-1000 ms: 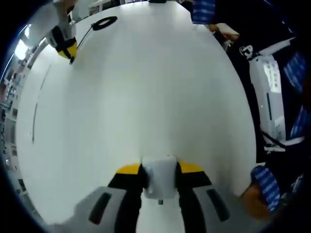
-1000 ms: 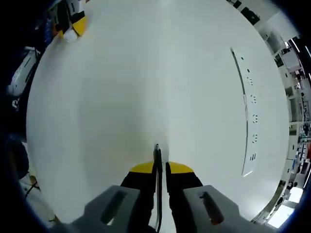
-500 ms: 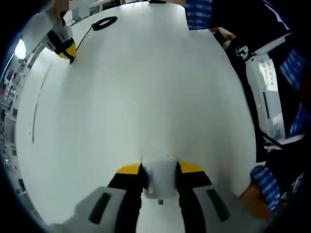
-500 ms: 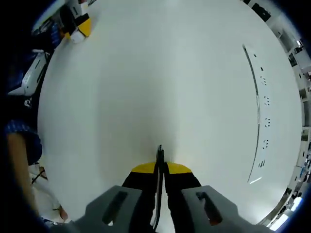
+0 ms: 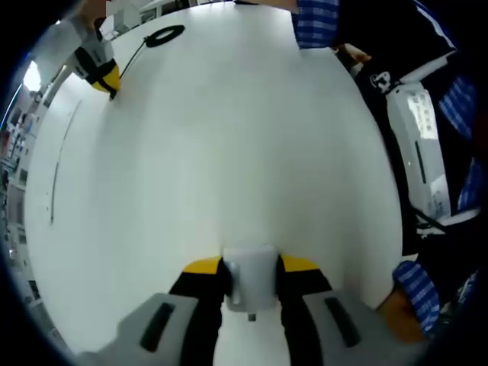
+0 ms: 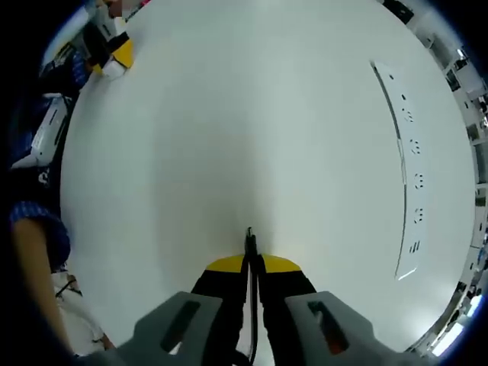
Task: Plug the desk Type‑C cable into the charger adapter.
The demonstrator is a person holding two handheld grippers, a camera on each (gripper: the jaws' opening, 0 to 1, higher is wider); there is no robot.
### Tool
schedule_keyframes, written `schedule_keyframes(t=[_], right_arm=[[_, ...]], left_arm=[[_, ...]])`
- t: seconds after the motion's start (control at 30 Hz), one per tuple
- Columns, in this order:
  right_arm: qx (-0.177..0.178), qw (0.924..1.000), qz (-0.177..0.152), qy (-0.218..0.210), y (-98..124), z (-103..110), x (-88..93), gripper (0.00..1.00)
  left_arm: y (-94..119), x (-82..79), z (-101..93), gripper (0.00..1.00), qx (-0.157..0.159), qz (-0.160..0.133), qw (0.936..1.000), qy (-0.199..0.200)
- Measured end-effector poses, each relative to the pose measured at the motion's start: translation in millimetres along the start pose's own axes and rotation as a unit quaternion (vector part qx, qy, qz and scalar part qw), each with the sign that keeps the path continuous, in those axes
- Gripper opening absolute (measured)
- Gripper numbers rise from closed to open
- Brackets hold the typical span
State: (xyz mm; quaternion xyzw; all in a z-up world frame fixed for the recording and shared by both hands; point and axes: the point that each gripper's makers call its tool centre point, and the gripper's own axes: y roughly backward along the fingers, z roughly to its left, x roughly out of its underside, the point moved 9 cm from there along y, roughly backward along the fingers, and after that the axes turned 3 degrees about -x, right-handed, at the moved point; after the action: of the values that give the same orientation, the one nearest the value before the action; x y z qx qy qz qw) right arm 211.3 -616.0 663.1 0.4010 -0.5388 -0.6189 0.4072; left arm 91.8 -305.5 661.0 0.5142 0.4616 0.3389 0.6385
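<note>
My left gripper point(image 5: 250, 267) is shut on the white charger adapter point(image 5: 250, 278), held just over the white desk. In the left gripper view the right gripper point(image 5: 103, 75) appears far off at the upper left, with the black cable point(image 5: 137, 52) running from it to a coil point(image 5: 165, 35). My right gripper point(image 6: 250, 263) is shut on the black Type-C cable point(image 6: 248, 242), whose plug tip pokes out past the yellow jaw tips. In the right gripper view the left gripper point(image 6: 114, 55) with the white adapter point(image 6: 111, 69) sits at the upper left. The two grippers are far apart.
The white desk point(image 6: 252, 122) spreads wide between the grippers. A recessed socket strip point(image 6: 404, 152) runs along its right side in the right gripper view. A person in dark clothes and blue checked sleeves point(image 5: 316, 19), with a white device point(image 5: 419, 152), is at the desk edge.
The right gripper view has shifted slightly; the socket strip and far gripper sit a little differently. The left gripper view is nearly unchanged. Both grips hold as before.
</note>
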Motion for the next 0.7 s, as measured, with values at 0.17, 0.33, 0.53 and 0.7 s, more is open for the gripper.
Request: schedule_keyframes(t=[0.17,0.33,0.53,0.7], right_arm=[[0.006,0.9999,-0.009,-0.011,-0.9,3.6,1.3,0.05],[0.017,0.9997,0.004,-0.016,-2.0,5.8,-2.3,0.05],[0.024,0.9981,0.034,-0.044,-2.7,6.3,-7.4,0.05],[0.031,0.9957,0.031,-0.082,-3.8,10.4,-7.2,0.05]], left_arm=[[0.6,0.4,0.2,0.26,0.000,0.000,1.0000,0.001],[1.5,0.7,0.8,0.26,0.000,0.000,1.0000,0.001],[1.4,0.8,0.1,0.26,-0.002,-0.002,1.0000,0.006],[1.2,0.9,-0.4,0.26,-0.003,-0.004,1.0000,0.006]])
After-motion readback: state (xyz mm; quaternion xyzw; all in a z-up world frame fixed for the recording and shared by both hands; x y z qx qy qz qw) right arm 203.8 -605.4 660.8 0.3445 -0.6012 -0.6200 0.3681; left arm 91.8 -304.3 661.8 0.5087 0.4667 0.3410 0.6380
